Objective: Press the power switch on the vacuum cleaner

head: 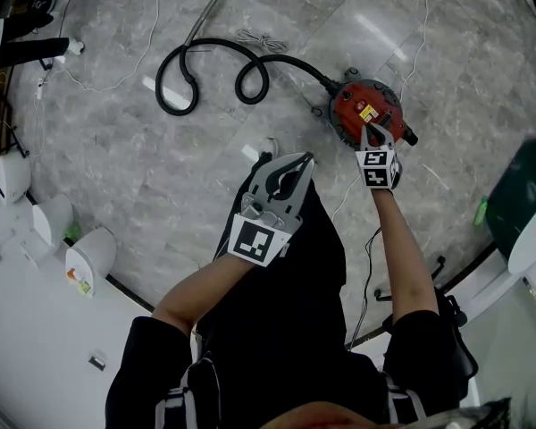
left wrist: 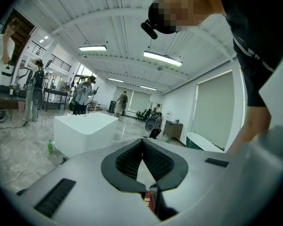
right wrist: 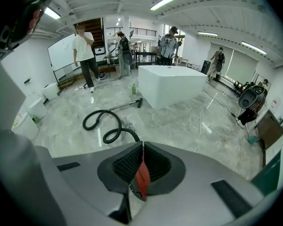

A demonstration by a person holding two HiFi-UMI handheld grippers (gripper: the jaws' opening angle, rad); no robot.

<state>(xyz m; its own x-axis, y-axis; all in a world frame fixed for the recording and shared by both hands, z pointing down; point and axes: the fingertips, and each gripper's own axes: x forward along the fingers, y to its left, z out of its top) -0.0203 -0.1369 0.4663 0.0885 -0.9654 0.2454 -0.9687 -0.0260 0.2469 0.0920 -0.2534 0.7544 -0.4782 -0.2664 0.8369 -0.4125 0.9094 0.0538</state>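
Observation:
The red canister vacuum cleaner [head: 364, 111] sits on the grey marble floor, with its black hose [head: 216, 71] looping away to the left. My right gripper [head: 373, 132] is shut, and its tips rest on the top of the vacuum beside a yellow label. In the right gripper view the jaws of that gripper [right wrist: 142, 146] meet, and the red vacuum body [right wrist: 142, 179] shows through the slit below them. My left gripper [head: 302, 160] is shut and empty, held above the person's legs, left of the vacuum. In its own view this gripper [left wrist: 142, 143] points out across the room.
The metal wand [head: 213, 5] lies at the hose's far end. A white block [right wrist: 172, 89] stands beyond it, with several people behind. A dark green tub [head: 516, 195] is at the right. Thin cables [head: 418, 56] cross the floor. White bins [head: 89, 259] line the left wall.

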